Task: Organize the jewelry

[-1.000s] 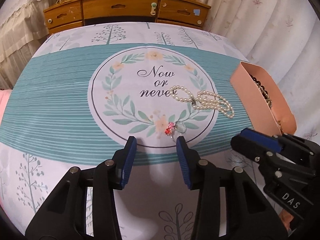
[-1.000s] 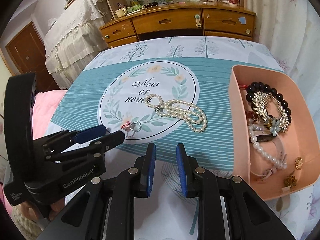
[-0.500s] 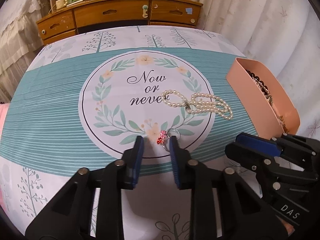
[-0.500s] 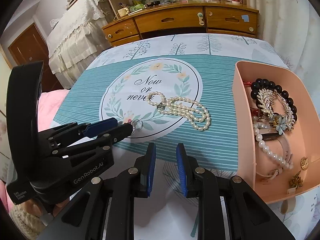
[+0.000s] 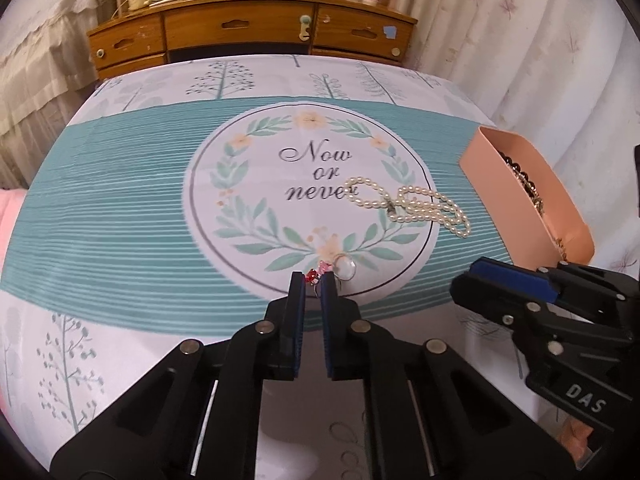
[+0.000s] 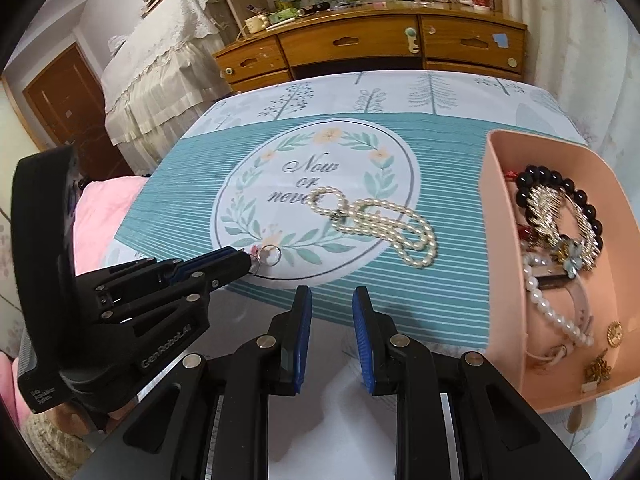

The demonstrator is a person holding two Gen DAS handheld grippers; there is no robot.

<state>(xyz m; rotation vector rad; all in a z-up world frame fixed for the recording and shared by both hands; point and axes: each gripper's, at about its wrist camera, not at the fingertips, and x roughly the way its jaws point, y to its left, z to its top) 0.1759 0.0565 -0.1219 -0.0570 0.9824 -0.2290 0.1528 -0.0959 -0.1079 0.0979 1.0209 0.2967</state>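
A silver ring with red and pink stones (image 5: 320, 274) lies at the near edge of the printed circle on the tablecloth. My left gripper (image 5: 313, 280) is closed around its stone end; from the right wrist view (image 6: 246, 258) the ring's loop (image 6: 270, 255) sticks out past the tips. A pearl necklace (image 5: 416, 208) lies coiled to the right of the words, also seen in the right wrist view (image 6: 376, 226). A pink tray (image 6: 496, 240) at the right holds several jewelry pieces. My right gripper (image 6: 331, 300) is narrowly open and empty, hovering near the table's front edge.
A wooden dresser (image 5: 248, 36) with clutter on top stands behind the table. Curtains (image 5: 500, 40) hang at the right. A lace-covered piece of furniture (image 6: 160, 72) and a door (image 6: 60, 108) stand at the left. A pink cloth (image 6: 104, 208) lies beside the table's left edge.
My left gripper moved forward to the ring and its fingers closed from wide open onto the ring's stone end. The right gripper stayed about where it was.
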